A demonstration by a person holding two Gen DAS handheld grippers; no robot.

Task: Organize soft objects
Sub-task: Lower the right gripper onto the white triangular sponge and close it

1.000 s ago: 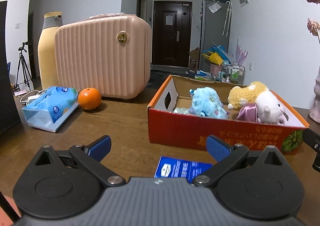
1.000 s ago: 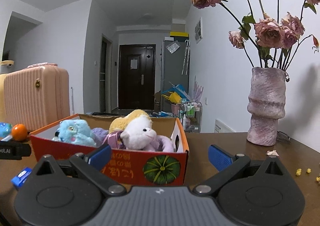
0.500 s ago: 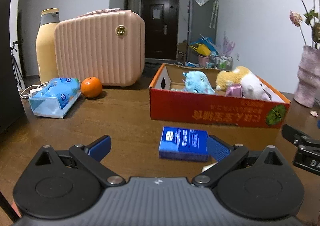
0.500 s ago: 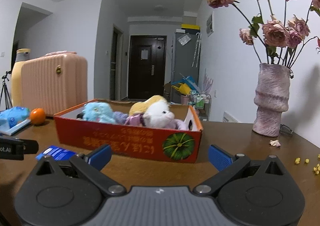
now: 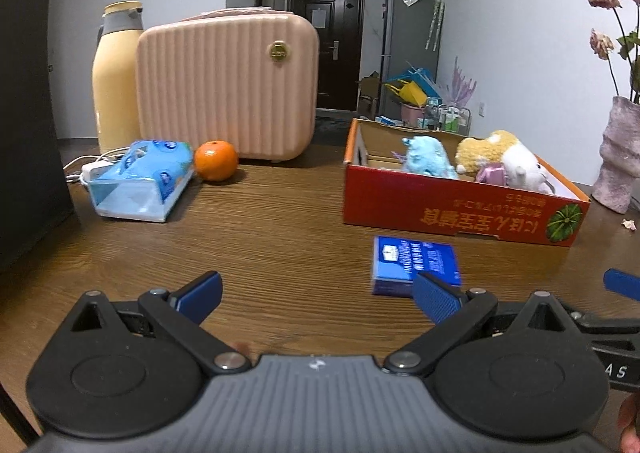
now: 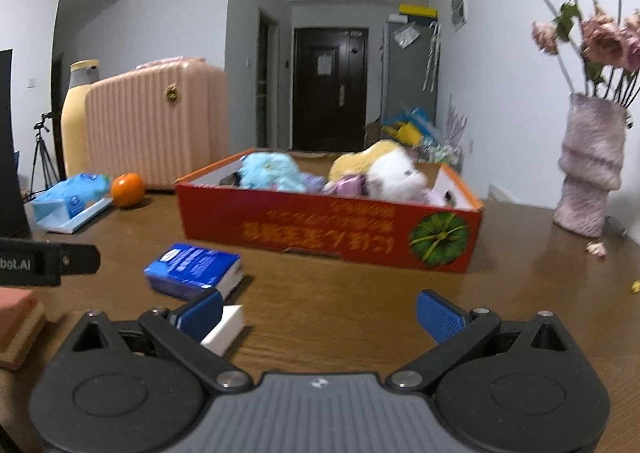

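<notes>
The left hand-held gripper (image 5: 316,299) is held low over the brown wood-grain counter (image 5: 280,237), its blue-padded fingers spread wide with nothing between them. The right hand-held gripper (image 6: 320,311) is likewise spread and empty.

An open red cardboard box printed with a green pumpkin (image 6: 332,229) stands on the counter ahead of both grippers. Inside it, three soft toys are seen: a light-blue plush toy (image 5: 428,157) toward the left, a yellow plush toy (image 5: 482,149) behind, and a white plush toy (image 5: 522,169) toward the right, the last two pressed against each other. A purple cloth piece (image 6: 350,185) is tucked beside the white toy; what it belongs to cannot be made out.

A small blue tissue packet (image 5: 414,265) lies flat on the counter just in front of the box, apart from it. In the right wrist view a small white block (image 6: 224,329) is partly hidden behind the left fingertip.

Farther left, a light-blue wet-wipe pack (image 5: 140,181) lies beside an orange fruit (image 5: 216,161), with a pink ribbed hard case (image 5: 228,85) and a cream-yellow flask (image 5: 114,85) behind them. A mauve textured vase of dried roses (image 6: 590,165) stands at the far right.
</notes>
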